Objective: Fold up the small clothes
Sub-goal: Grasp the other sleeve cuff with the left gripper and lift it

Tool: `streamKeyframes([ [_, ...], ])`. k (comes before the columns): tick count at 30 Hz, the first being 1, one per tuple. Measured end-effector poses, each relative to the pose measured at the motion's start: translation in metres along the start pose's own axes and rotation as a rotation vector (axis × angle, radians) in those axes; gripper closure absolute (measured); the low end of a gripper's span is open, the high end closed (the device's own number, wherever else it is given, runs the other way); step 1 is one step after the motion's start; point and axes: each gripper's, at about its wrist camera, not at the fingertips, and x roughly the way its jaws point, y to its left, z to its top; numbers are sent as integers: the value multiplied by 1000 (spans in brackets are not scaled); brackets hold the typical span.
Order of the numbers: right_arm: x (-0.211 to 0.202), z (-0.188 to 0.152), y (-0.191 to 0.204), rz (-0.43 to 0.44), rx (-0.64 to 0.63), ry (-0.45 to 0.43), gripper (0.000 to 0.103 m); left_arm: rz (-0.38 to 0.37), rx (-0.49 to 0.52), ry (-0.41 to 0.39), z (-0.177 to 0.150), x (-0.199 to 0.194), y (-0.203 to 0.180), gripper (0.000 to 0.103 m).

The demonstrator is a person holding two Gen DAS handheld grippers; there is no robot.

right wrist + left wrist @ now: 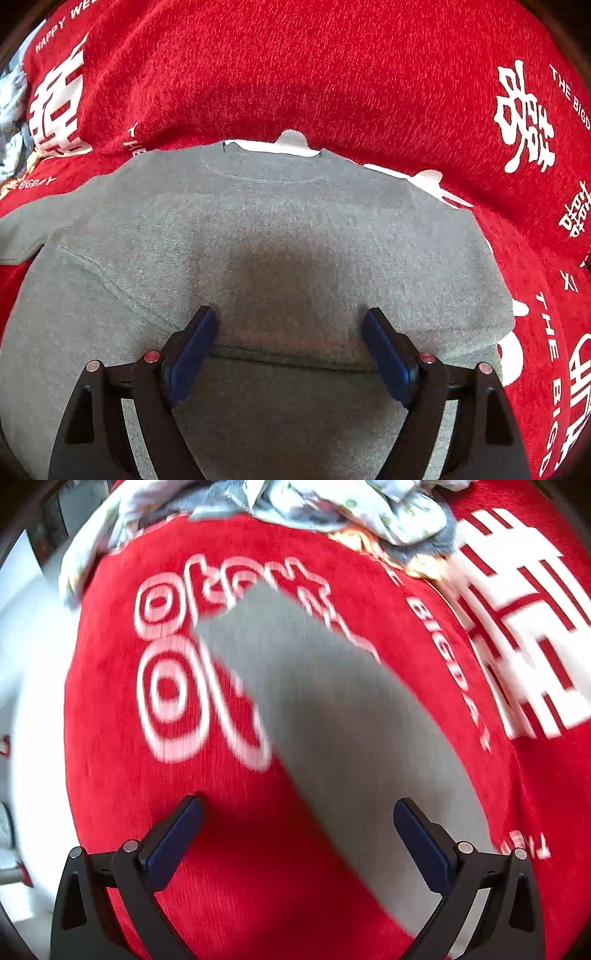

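Grey shirt (258, 229) flat on red cloth (295, 74), left tool (297, 812) and right tool (290, 325) both wide apart, empty.

left view blurred — clothes pile (332, 506) cut off | grey shirt (258, 229) cropped below

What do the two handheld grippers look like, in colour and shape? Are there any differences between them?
The left gripper and the right gripper share one design: black angular linkage arms carrying flat, dark blue rectangular finger pads. The pivot pins differ: silver-grey round pins on the left gripper, red round pins on the right. No cables, hands or sleeves are visible in either view.
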Motion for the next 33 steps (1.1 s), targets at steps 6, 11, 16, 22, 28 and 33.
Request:
streamKeyframes([
  [6, -1, -1, -1, 2, 4, -9, 19, 160, 49, 12, 40, 26, -31, 0],
  [11, -1, -2, -1, 4, 6, -12, 19, 102, 155, -46, 39, 16, -54, 75],
  [16, -1, -3, 0, 6, 10, -11, 19, 41, 149, -36, 35, 8, -47, 92],
  [22, -1, -1, 0, 13, 17, 1, 19, -12, 256, -129, 3, -49, -54, 92],
  [28, -20, -2, -3, 17, 8, 24, 18, -98, 466, -186, -55, -103, -109, 92],
  [33, -49, -16, -15, -2, -18, -17, 18, -181, 642, -201, -127, -145, -166, 92],
])
